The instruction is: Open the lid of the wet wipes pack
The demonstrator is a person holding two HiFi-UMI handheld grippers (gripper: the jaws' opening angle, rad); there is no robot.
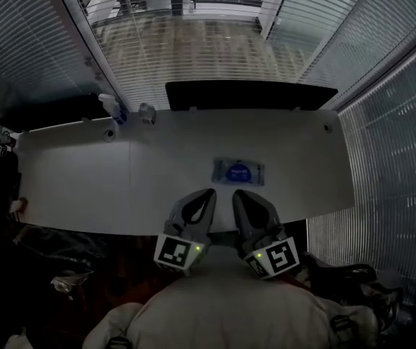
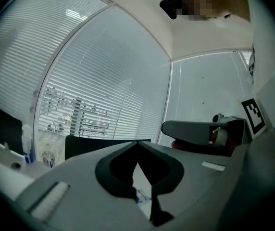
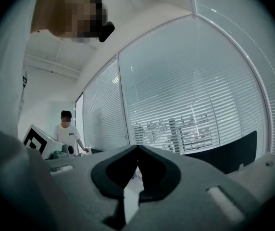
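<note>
Head view: left tongs (image 1: 209, 193), right tongs (image 1: 237, 193) level, abreast.

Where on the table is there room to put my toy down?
The table is bare on its left half, from the bottles at the far left corner to the near edge. The stretch right of the wet wipes pack is bare. It's crowded near the pack, where the left tool and right tool point.
</note>
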